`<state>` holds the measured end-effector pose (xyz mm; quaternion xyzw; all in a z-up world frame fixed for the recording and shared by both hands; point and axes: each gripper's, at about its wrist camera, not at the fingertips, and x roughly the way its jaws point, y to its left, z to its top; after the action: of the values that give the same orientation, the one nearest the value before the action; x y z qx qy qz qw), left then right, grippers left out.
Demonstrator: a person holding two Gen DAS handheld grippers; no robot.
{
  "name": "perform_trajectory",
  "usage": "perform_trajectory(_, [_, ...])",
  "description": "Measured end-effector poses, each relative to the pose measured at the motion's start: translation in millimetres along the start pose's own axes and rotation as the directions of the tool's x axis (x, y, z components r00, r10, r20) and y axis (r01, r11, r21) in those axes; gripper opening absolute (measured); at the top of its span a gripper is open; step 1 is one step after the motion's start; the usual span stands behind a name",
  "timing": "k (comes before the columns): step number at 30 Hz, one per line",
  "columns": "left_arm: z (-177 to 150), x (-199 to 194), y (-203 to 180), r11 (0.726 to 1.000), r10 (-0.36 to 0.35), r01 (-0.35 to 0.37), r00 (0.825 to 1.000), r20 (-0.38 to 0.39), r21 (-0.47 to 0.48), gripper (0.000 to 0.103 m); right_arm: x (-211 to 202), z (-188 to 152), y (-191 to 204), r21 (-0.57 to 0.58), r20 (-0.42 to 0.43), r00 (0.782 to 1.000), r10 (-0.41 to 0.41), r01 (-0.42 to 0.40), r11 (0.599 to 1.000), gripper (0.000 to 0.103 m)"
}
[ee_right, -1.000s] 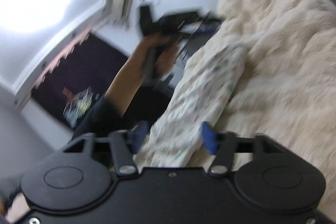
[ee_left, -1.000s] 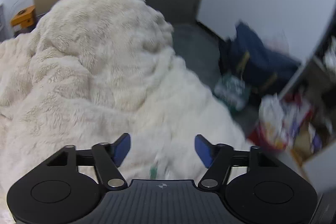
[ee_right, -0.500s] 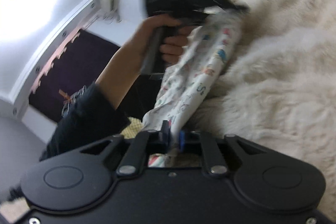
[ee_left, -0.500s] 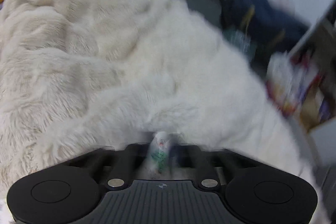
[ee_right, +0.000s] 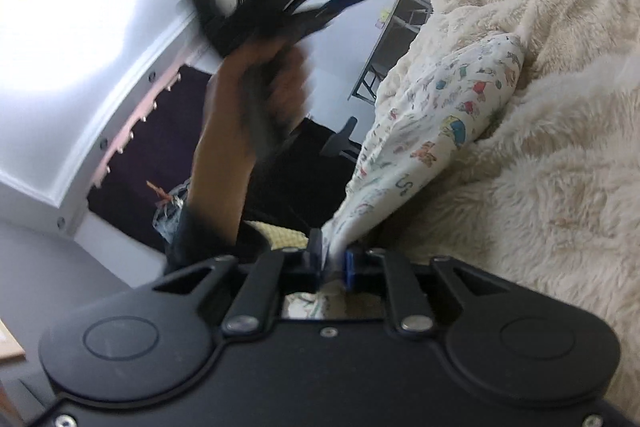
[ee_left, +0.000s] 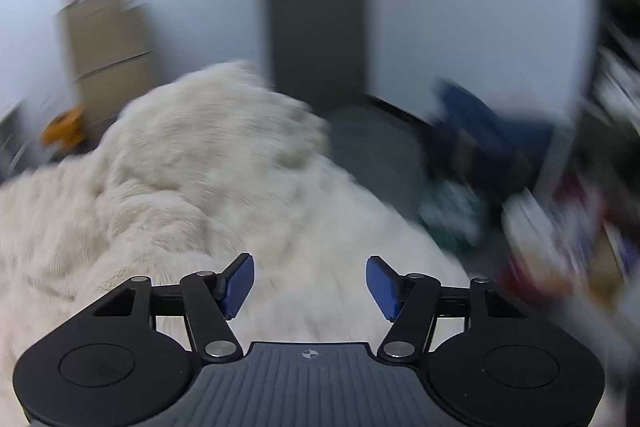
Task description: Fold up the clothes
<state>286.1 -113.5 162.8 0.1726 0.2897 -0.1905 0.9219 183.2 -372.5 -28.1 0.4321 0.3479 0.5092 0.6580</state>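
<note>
A white garment with a small colourful print (ee_right: 432,131) lies stretched over the cream furry blanket (ee_right: 560,155). My right gripper (ee_right: 332,263) is shut on the garment's near end, and the cloth runs taut from it up to a fold in the blanket. My left gripper (ee_left: 308,285) is open and empty, lifted above the blanket (ee_left: 192,167). In the right wrist view it shows blurred and held up in the person's hand (ee_right: 280,11), clear of the garment.
A grey door (ee_left: 316,7) and white walls stand beyond the blanket. Cardboard boxes (ee_left: 108,43) are at the back left. A blue bag (ee_left: 480,135) and cluttered shelves (ee_left: 580,235) are on the right. A dark chair (ee_right: 340,143) shows past the garment.
My left gripper had shut on the garment's far end; it has now let go, opened and lifted away. My right gripper shut on the near end and still holds it.
</note>
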Motion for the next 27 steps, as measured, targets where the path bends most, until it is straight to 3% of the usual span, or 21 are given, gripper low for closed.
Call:
perform_trajectory(3, [-53, -50, -25, 0.987, 0.017, -0.017, 1.0, -0.002, 0.159, 0.078, 4, 1, 2, 0.033, 0.008, 1.0, -0.01, 0.01, 0.999, 0.05])
perform_trajectory(4, [-70, -67, -34, 0.977, 0.023, -0.022, 1.0, -0.002, 0.211, 0.079, 7, 1, 1, 0.043, 0.002, 1.0, -0.022, 0.022, 0.999, 0.053])
perform_trajectory(7, [-104, -85, -46, 0.969, -0.033, 0.033, 0.999, -0.006, 0.245, 0.08, 14, 1, -3, 0.07, -0.016, 0.998, -0.057, 0.058, 0.996, 0.053])
perform_trajectory(11, [-142, -107, -60, 0.959, -0.11, 0.11, 0.994, -0.016, 0.262, 0.08, 20, -6, 9, -0.018, -0.091, 0.986, -0.141, 0.14, 0.99, 0.053])
perform_trajectory(14, [-148, -103, -59, 0.97, -0.147, 0.15, 0.989, -0.03, 0.192, 0.063, 14, -3, 31, -0.155, -0.091, 0.964, -0.252, 0.236, 0.959, 0.054])
perform_trajectory(15, [-150, -101, -62, 0.971, -0.145, 0.149, 0.989, -0.036, 0.188, 0.054, 11, -3, 38, -0.19, -0.085, 0.956, -0.282, 0.263, 0.946, 0.054])
perform_trajectory(18, [-161, -98, -76, 0.965, -0.133, 0.142, 0.989, -0.058, 0.22, 0.041, 1, -6, 70, -0.329, -0.042, 0.927, -0.374, 0.34, 0.881, 0.054])
perform_trajectory(25, [-179, -104, -104, 0.95, -0.058, 0.067, 0.998, -0.037, 0.306, 0.032, 8, -22, 108, -0.434, -0.048, 0.933, -0.356, 0.302, 0.849, 0.056])
perform_trajectory(26, [-181, -104, -107, 0.945, -0.041, 0.047, 0.999, -0.027, 0.324, 0.028, 13, -25, 111, -0.427, -0.067, 0.939, -0.337, 0.278, 0.861, 0.056])
perform_trajectory(27, [-182, -104, -108, 0.947, -0.03, 0.03, 1.0, -0.007, 0.32, 0.006, 18, -28, 113, -0.418, -0.086, 0.945, -0.317, 0.254, 0.872, 0.056])
